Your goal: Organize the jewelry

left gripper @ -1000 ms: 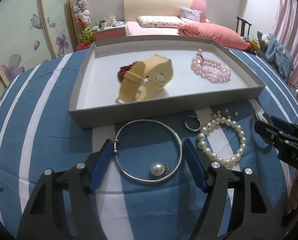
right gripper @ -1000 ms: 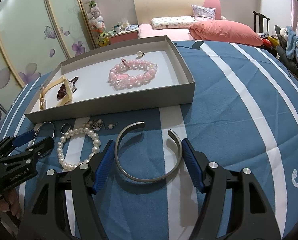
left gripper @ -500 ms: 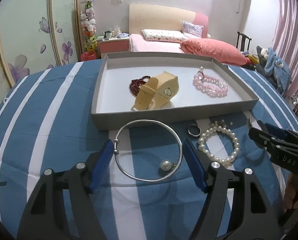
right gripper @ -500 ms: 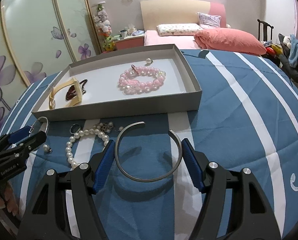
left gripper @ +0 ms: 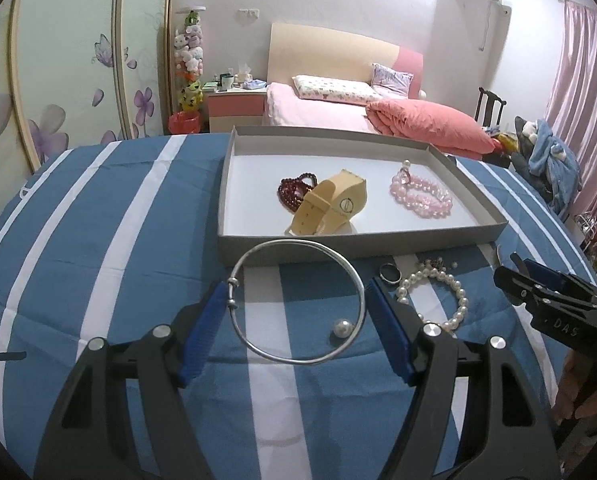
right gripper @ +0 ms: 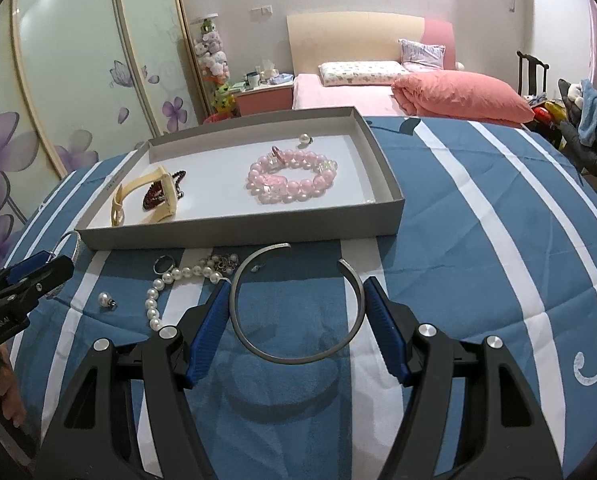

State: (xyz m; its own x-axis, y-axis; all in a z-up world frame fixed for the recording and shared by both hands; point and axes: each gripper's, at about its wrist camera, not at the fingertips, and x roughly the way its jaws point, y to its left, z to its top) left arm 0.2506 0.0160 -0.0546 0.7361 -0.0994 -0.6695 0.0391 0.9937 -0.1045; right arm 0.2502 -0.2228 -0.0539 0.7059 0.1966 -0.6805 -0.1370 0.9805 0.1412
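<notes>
My left gripper (left gripper: 296, 292) is shut on a thin silver bangle (left gripper: 294, 361), held flat a little above the striped cloth. Under it lies a loose pearl earring (left gripper: 341, 327). My right gripper (right gripper: 296, 286) is shut on an open grey cuff bracelet (right gripper: 298, 361), whose shadow falls on the cloth below. Just beyond both stands the grey tray (left gripper: 418, 246), holding a cream watch (left gripper: 334, 208), a dark red bead bracelet (left gripper: 292, 190) and a pink bead bracelet (left gripper: 422, 198). Between the grippers a white pearl bracelet (left gripper: 460, 300) and a small ring (left gripper: 390, 273) lie on the cloth.
The blue and white striped cloth (right gripper: 478, 240) covers the whole table. A single pearl (right gripper: 305, 139) sits at the tray's far side. The left gripper's tip (right gripper: 26, 276) shows at the right wrist view's left edge. A bed and wardrobe doors lie behind.
The left gripper has risen and drawn back with the silver bangle; the pearl earring stays on the cloth. The right gripper keeps the cuff and has hardly moved.
</notes>
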